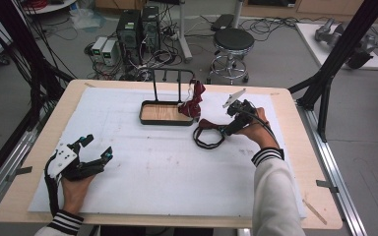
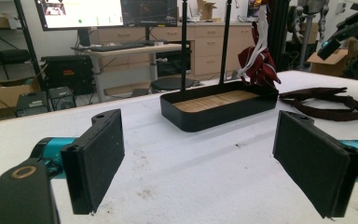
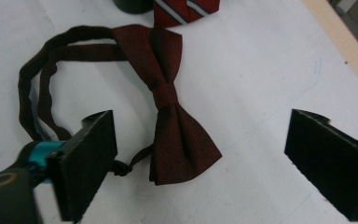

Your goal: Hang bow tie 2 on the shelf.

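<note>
Right gripper view: dark red fabric bow tie (image 3: 170,116) with its thin looped neck strap (image 3: 37,88) lies flat on the white table cover (image 3: 261,70). Right gripper (image 3: 200,163) jaws stand wide, one to each side of the bow's lower end, pads clear of the cloth. High view: bow tie (image 1: 207,125) sits just beside the black metal stand tray with wooden floor (image 1: 165,113); a striped red tie (image 1: 193,101) hangs from its rack. Left gripper (image 1: 96,147) rests near the front left, jaws wide, holding nothing.
</note>
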Available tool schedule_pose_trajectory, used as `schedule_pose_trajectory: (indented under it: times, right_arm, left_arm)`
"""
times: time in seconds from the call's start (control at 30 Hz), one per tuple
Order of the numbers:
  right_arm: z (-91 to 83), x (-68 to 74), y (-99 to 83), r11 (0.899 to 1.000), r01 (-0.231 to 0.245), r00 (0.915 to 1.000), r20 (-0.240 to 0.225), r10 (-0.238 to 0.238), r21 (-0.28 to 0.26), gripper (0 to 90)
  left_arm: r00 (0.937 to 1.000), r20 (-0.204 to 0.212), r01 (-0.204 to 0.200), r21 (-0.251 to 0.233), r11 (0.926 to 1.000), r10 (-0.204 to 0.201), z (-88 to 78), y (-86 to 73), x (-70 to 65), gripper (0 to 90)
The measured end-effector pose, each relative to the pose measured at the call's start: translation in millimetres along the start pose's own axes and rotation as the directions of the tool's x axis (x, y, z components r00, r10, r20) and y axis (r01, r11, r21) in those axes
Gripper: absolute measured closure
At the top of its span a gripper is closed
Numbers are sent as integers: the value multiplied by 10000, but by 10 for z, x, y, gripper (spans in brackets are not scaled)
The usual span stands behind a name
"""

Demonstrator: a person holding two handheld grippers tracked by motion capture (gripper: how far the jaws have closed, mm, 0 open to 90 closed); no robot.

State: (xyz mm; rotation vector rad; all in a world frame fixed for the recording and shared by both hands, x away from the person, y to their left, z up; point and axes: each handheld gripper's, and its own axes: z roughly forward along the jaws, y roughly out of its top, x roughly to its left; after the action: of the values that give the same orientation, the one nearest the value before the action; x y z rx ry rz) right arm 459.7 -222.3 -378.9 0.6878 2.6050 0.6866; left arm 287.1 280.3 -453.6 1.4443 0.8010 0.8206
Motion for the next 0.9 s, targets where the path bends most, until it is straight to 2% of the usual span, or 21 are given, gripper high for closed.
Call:
schedule_pose_trajectory:
  times: [0.03, 0.47, 0.67, 0.9]
  right_arm:
    - [6, -4, -1, 10000, 66, 10000, -30, -66, 58, 153]
    - [185, 10, -22, 9974, -31, 9982, -594, 74, 721, 205]
    - [260, 1, -47, 9915, 66, 9973, -729, 29, 1301, 296]
    - [305, -9, -59, 9884, 9, 9962, -861, 123, 1516, 387]
  left_arm:
    - [10000, -7, 0, -9, 10000, 0, 1, -1, -1, 168]
    - [10000, 11, -7, 11, 10000, 7, -1, 1, 0, 168]
    - [10000, 23, -1, 16, 10000, 1, -1, 1, 1, 167]
    - [10000, 12, -3, 9, 10000, 3, 0, 0, 0, 168]
